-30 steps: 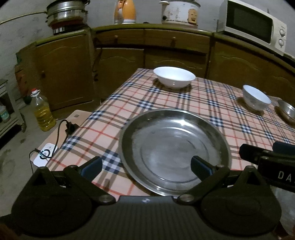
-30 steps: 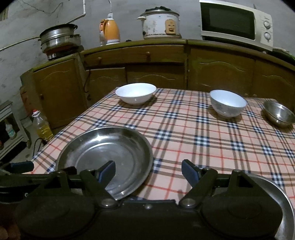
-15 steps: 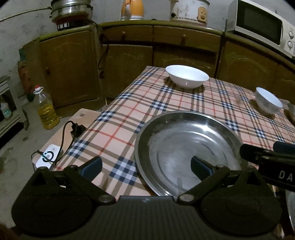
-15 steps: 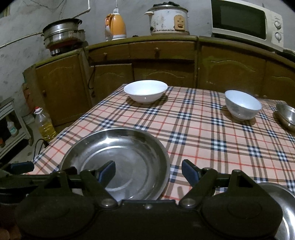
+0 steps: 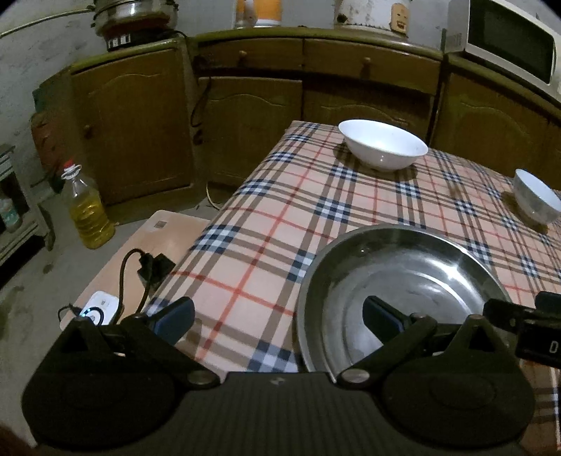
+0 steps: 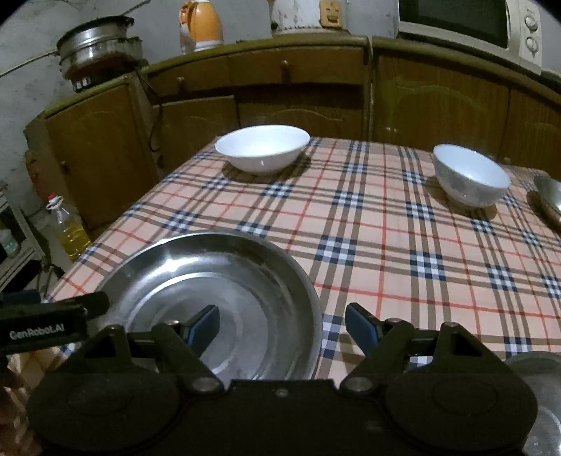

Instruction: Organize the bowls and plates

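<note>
A large steel plate [image 5: 403,280] [image 6: 217,277] lies on the plaid tablecloth near the front left corner. My left gripper [image 5: 277,315] is open and holds nothing; the plate's left rim sits between its fingers, and its right finger hangs over the plate. My right gripper [image 6: 282,322] is open too, straddling the plate's right rim. A wide white bowl [image 5: 384,143] [image 6: 261,147] stands at the far edge. Further right are a smaller white bowl [image 5: 536,200] [image 6: 470,179] and a steel bowl [image 6: 550,193]. Part of another steel plate [image 6: 536,386] shows at the bottom right.
The table's left edge [image 5: 224,224] drops to a low stool [image 5: 168,238] with a plug and cable and an oil bottle [image 5: 87,210] on the floor. Wooden cabinets [image 6: 298,105] behind carry a microwave [image 6: 470,24], a kettle and a pot.
Both grippers have shifted leftward along the table's front and slightly lower, so the steel plate and bowls now sit further right in both views. Both jaws stay as wide as before.
</note>
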`<action>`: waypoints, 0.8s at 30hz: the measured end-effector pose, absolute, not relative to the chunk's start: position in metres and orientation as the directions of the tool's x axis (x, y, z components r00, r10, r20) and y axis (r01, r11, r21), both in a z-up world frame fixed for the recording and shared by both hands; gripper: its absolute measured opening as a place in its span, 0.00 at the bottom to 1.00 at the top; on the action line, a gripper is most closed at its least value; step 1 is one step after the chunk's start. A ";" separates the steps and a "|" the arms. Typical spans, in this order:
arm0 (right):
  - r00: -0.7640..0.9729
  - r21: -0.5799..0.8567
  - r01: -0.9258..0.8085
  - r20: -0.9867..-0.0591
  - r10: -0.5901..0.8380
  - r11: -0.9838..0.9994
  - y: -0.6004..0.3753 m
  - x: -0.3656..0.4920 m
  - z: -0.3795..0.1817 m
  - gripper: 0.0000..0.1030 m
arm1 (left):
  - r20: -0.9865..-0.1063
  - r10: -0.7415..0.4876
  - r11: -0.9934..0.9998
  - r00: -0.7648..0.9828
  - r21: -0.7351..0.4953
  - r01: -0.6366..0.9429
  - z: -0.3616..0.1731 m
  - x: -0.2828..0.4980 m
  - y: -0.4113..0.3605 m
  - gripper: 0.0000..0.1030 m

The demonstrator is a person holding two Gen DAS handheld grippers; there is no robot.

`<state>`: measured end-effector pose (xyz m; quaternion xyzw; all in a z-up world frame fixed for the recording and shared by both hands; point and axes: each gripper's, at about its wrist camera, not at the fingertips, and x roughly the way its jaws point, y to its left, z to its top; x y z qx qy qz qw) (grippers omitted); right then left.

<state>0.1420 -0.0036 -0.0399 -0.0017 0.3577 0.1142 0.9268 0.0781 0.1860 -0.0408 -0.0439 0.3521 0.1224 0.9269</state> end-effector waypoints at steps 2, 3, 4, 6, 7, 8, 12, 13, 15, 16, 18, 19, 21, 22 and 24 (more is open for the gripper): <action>0.713 0.076 -0.207 -0.671 0.204 0.975 -0.003 0.146 -0.044 0.90 | -0.670 0.188 0.968 0.718 0.003 -0.250 -0.044 0.084 0.188 1.00; 0.708 0.075 -0.205 -0.677 0.201 0.976 -0.003 0.149 -0.045 0.90 | -0.673 0.185 0.969 0.716 0.005 -0.246 -0.045 0.087 0.188 1.00; 0.704 0.076 -0.202 -0.682 0.199 0.976 -0.003 0.152 -0.047 0.90 | -0.675 0.183 0.970 0.715 0.005 -0.243 -0.047 0.089 0.189 1.00; 0.692 0.082 -0.198 -0.693 0.199 0.977 -0.002 0.157 -0.050 0.90 | -0.684 0.175 0.972 0.708 0.005 -0.235 -0.050 0.094 0.189 0.95; 0.688 0.084 -0.198 -0.698 0.200 0.977 -0.002 0.159 -0.052 0.90 | -0.689 0.158 0.975 0.708 -0.006 -0.224 -0.051 0.096 0.190 0.93; 0.684 0.084 -0.198 -0.701 0.199 0.977 -0.001 0.160 -0.053 0.90 | -0.689 0.144 0.977 0.711 -0.017 -0.215 -0.051 0.096 0.190 0.91; 0.674 0.082 -0.204 -0.711 0.201 0.976 0.002 0.166 -0.059 0.90 | -0.690 0.126 0.983 0.712 -0.011 -0.185 -0.055 0.102 0.186 0.82; 0.671 0.081 -0.205 -0.714 0.200 0.975 0.003 0.167 -0.060 0.90 | -0.691 0.124 0.984 0.712 -0.006 -0.177 -0.056 0.104 0.185 0.76; 0.667 0.085 -0.210 -0.716 0.207 0.974 0.004 0.169 -0.062 0.90 | -0.696 0.121 0.985 0.708 -0.002 -0.171 -0.058 0.107 0.184 0.73; 0.665 0.088 -0.213 -0.716 0.211 0.973 0.005 0.169 -0.063 0.90 | -0.695 0.121 0.986 0.709 0.000 -0.169 -0.058 0.109 0.184 0.72; 0.657 0.092 -0.219 -0.722 0.216 0.971 0.007 0.171 -0.065 0.89 | -0.691 0.125 0.986 0.712 0.008 -0.165 -0.059 0.110 0.183 0.69; 0.653 0.093 -0.221 -0.725 0.218 0.971 0.008 0.172 -0.066 0.89 | -0.690 0.123 0.987 0.713 0.008 -0.163 -0.059 0.111 0.183 0.65; 0.646 0.095 -0.230 -0.730 0.225 0.968 0.009 0.173 -0.068 0.84 | -0.686 0.126 0.987 0.717 0.013 -0.161 -0.059 0.111 0.183 0.57; 0.648 0.090 -0.233 -0.728 0.223 0.968 0.011 0.173 -0.069 0.83 | -0.684 0.121 0.988 0.719 0.010 -0.157 -0.059 0.112 0.183 0.55; 0.652 0.079 -0.237 -0.726 0.219 0.968 0.014 0.172 -0.069 0.83 | -0.680 0.100 0.990 0.726 -0.003 -0.138 -0.059 0.112 0.182 0.44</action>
